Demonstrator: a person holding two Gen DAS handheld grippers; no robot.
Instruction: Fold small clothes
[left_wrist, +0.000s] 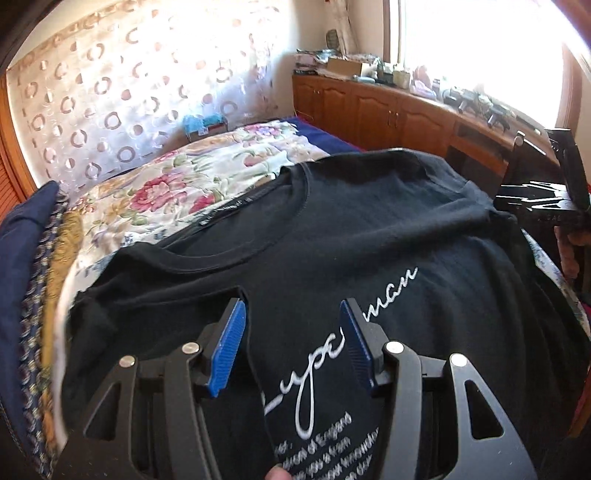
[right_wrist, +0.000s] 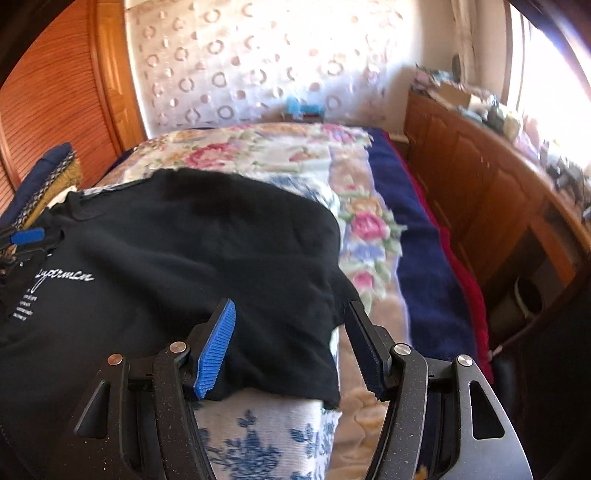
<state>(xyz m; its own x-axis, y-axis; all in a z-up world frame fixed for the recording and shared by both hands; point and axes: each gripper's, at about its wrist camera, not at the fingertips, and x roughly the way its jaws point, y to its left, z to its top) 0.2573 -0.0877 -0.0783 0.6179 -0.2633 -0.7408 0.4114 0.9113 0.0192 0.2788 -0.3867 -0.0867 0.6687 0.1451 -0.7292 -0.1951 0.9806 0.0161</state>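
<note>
A black T-shirt (left_wrist: 332, 236) with white script lettering lies spread on the bed, neckline toward the far side. My left gripper (left_wrist: 291, 302) hovers over its chest print. The blue pads (left_wrist: 229, 347) stand well apart and press on nothing, and a fold of the printed cloth runs up between them. My right gripper (right_wrist: 291, 302) is open over the shirt's right sleeve edge (right_wrist: 295, 354), its pads clear of the cloth. The shirt (right_wrist: 184, 251) fills the left of that view. The left tool's blue pad (right_wrist: 27, 235) shows at the far left edge.
The shirt lies on a floral bedcover (left_wrist: 177, 184) with a navy blanket edge (right_wrist: 417, 258) on the right. Folded fabrics (left_wrist: 33, 295) are stacked at the left. A cluttered wooden cabinet (left_wrist: 388, 110) runs along the right under a bright window, and a wooden wardrobe door (right_wrist: 55, 92) stands left.
</note>
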